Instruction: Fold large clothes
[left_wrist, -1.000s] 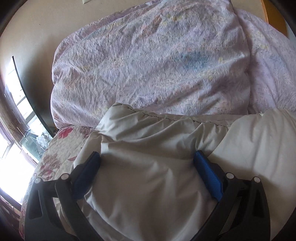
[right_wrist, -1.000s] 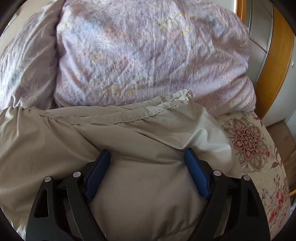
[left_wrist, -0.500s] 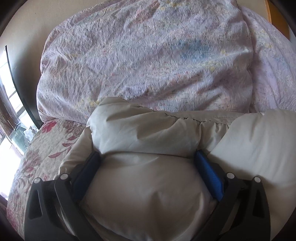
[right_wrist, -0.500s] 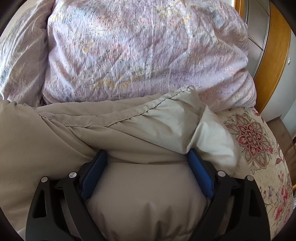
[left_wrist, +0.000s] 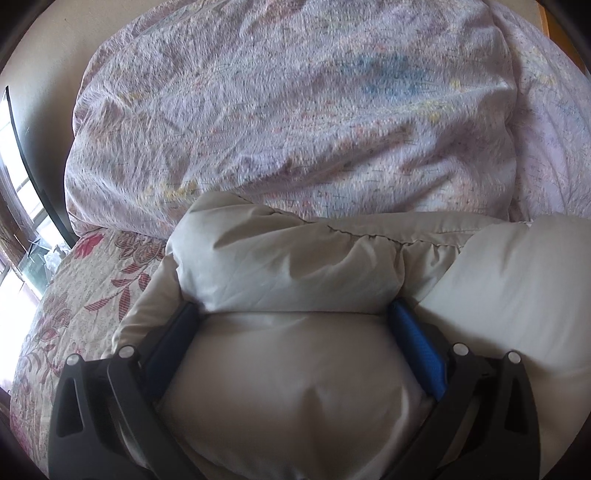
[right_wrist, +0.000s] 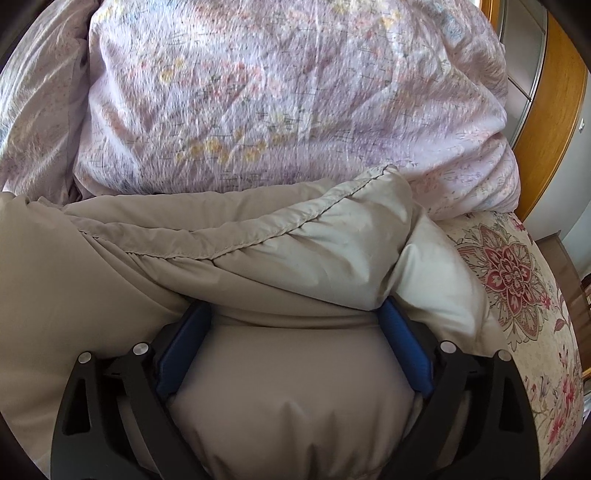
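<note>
A puffy beige padded garment (left_wrist: 295, 266) lies on the bed, its stitched hem edge folded over near the far side; it also fills the lower right wrist view (right_wrist: 258, 251). My left gripper (left_wrist: 293, 314) stands wide open with the garment's padding bulging between its blue pads (left_wrist: 417, 343). My right gripper (right_wrist: 295, 314) is also wide open, with padding bulging between its blue pads (right_wrist: 402, 347). Both sets of fingertips are tucked under the folded-over flap, so the tips are hidden.
A big crumpled lilac floral duvet (left_wrist: 295, 103) is heaped just beyond the garment, also in the right wrist view (right_wrist: 280, 92). A floral bedspread (left_wrist: 74, 295) covers the bed. A window (left_wrist: 14, 206) is at left; a wooden wardrobe (right_wrist: 546, 110) at right.
Both grippers have pushed forward, carrying the garment's near part toward the duvet. The hem flap has rolled over the fingertips and the fold has grown thicker.
</note>
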